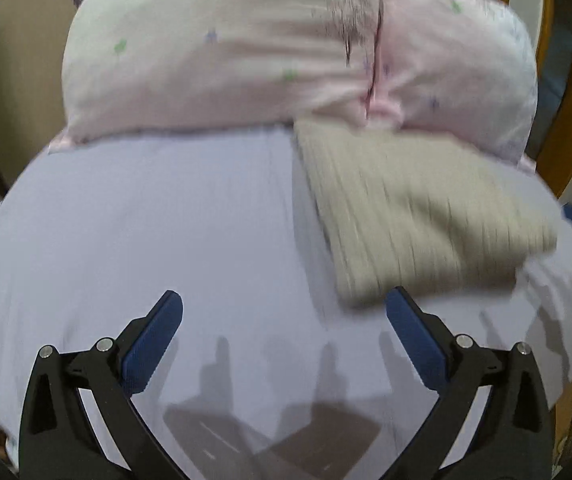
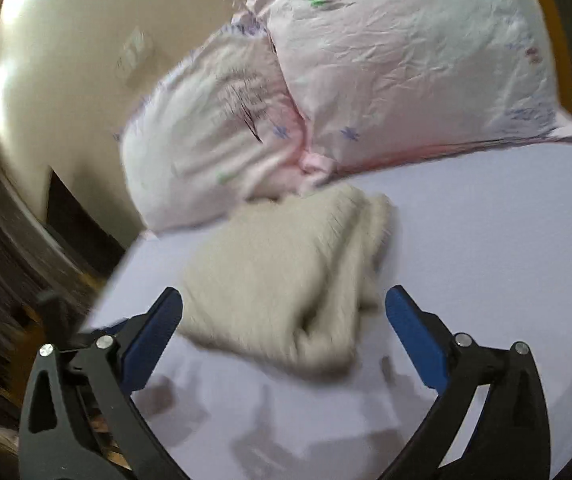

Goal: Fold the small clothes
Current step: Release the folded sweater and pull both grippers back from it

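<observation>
My left gripper hangs wide open over lavender sheet; folded beige knit lies ahead-right, touching pink pillows.

The left hand-held gripper is spread wide and grips nothing; the right hand-held gripper likewise.

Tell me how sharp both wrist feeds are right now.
Left wrist: beige garment and pillows streaked by motion blur; left gripper crisp. Right wrist: garment smeared, right gripper sharp, gripper shadows on the sheet.
</observation>
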The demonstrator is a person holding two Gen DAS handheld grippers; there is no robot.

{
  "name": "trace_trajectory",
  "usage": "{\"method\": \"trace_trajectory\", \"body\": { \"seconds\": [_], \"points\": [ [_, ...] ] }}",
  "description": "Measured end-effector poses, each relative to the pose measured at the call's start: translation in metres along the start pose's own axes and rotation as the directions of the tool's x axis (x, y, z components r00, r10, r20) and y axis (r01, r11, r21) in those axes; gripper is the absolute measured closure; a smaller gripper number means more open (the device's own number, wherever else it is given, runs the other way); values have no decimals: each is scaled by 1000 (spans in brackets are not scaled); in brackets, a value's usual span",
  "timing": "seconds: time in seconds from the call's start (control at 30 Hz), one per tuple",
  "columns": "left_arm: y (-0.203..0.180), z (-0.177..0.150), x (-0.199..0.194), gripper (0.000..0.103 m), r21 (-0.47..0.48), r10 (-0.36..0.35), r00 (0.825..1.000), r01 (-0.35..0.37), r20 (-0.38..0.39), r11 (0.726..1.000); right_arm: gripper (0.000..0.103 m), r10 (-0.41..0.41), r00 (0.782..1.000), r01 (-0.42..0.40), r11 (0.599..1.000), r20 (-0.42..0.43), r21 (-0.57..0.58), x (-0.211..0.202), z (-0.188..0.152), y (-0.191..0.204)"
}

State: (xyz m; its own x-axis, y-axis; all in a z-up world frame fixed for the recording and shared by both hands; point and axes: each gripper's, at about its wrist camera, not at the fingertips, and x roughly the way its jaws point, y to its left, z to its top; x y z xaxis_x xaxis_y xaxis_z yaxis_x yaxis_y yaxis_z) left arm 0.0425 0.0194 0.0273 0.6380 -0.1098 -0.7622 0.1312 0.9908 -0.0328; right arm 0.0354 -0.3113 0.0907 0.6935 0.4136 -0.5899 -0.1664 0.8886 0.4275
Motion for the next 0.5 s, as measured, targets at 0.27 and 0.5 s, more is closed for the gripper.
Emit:
{"method": "trace_trajectory", "body": {
  "seconds": [0.27,0.5],
  "points": [
    [-37,-27,5,1,12,-21,998,22,-66,1000,2,-302,941,271,942,-151,-196,36,-78,49],
    [-48,-29,21,1,1,24,993,-24,-114,1000,2,-426,890,386,894,-162,-229,71,-91,49]
  ]
}}
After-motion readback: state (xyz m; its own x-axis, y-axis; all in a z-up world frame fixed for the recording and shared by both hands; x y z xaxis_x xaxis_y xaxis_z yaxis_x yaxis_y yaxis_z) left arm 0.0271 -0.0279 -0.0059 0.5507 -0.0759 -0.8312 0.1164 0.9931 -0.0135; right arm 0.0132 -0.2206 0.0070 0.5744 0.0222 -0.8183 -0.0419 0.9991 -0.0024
